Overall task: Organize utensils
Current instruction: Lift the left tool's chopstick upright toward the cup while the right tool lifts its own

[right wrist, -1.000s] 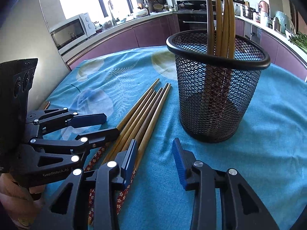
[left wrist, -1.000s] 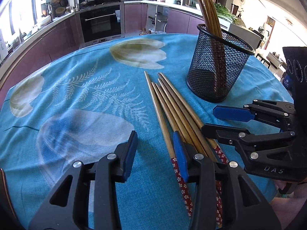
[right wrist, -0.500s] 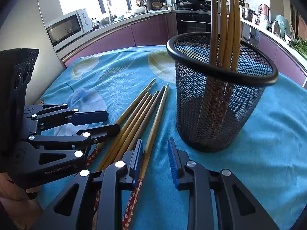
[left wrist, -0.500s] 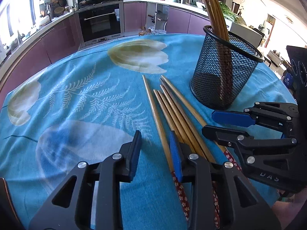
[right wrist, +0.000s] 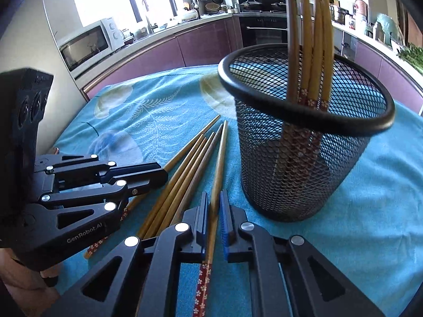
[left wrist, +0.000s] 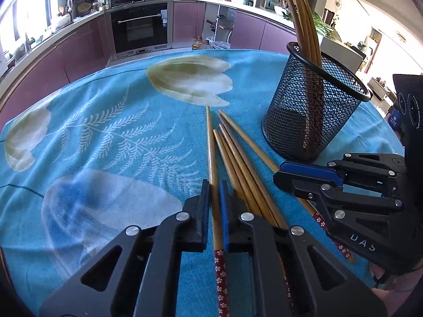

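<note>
Several bamboo chopsticks with red flowered ends (left wrist: 238,158) (right wrist: 185,163) lie side by side on the blue tablecloth (left wrist: 105,132). My left gripper (left wrist: 214,187) (right wrist: 162,171) is shut on the leftmost chopstick (left wrist: 210,142), pads pressing its shaft just above the red end. My right gripper (right wrist: 214,198) (left wrist: 279,171) is shut on the rightmost chopstick (right wrist: 221,153), closest to the cup. Both held chopsticks rest on the cloth. A black mesh cup (left wrist: 304,121) (right wrist: 290,174) stands upright to the right and holds several more chopsticks (right wrist: 314,26).
The flower-printed tablecloth covers a round table; its edge curves away at the left and far side. Kitchen counters, an oven (left wrist: 140,29) and a microwave (right wrist: 84,45) line the background. A person's hand (left wrist: 391,285) shows behind the right gripper.
Both grippers have gone from open to shut, each closing on one chopstick at the outer sides of the bundle. Neither hand has shifted much.
</note>
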Demonstrator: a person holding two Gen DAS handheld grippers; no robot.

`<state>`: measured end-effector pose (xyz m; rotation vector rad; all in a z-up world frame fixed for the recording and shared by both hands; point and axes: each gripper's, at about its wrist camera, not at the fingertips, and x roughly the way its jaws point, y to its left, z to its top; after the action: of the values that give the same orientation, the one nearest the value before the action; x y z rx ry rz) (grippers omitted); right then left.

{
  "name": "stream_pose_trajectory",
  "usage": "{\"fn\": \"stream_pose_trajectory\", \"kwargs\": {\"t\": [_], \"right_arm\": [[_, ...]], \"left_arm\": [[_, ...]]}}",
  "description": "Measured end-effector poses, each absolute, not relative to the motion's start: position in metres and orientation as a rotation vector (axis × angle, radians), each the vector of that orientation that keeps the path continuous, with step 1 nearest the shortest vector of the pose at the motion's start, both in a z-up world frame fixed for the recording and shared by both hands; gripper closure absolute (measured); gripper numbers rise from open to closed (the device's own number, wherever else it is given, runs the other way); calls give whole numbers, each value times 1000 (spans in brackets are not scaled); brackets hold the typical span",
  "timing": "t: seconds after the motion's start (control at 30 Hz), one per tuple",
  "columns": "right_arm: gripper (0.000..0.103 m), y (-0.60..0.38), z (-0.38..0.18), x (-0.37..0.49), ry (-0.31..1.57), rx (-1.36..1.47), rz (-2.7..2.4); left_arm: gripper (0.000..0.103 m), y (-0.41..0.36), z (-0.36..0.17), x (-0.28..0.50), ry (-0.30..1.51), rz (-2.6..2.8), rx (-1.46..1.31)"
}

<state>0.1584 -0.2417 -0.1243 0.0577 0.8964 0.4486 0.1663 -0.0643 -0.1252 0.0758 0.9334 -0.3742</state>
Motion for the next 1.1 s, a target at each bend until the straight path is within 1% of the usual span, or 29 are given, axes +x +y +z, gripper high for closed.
{"fn": "stream_pose_trajectory", "kwargs": {"t": [0.43,1.1], "right_arm": [[97,-251,-106,140,843,102,510],[97,-290,-50,101,653,159,558]], "left_arm": [[95,-49,-106,146,898,-404,26],[95,-37,-26,101,730,-534,-52]]}}
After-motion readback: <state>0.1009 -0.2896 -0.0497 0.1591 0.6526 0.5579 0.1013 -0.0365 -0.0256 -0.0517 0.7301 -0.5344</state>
